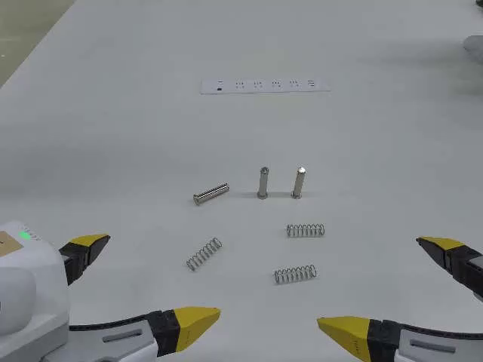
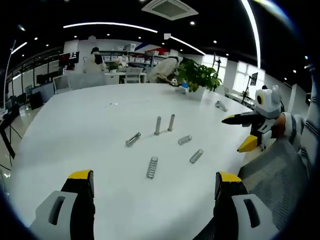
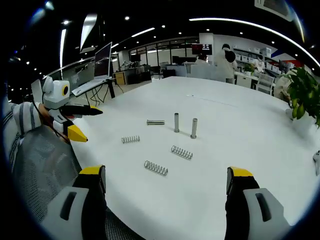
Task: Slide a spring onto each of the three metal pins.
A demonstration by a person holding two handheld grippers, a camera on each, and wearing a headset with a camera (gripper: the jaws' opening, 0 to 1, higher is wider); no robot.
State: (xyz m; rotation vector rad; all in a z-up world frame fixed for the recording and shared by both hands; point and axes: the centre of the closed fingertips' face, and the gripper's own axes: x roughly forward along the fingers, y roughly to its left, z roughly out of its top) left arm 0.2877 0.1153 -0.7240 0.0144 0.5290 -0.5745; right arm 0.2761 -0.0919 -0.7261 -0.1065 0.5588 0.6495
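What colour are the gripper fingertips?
Yellow fingertips, with black behind them; best seen in the head view.

Three silver metal pins sit in a row on the white table. The left pin lies on its side, with its flanged head at the near-left end. The middle pin and right pin stand upright, close together. Three coil springs lie flat nearer, apart from the pins: the left spring lies angled, the far spring is near the right pin, and the near spring is nearest.
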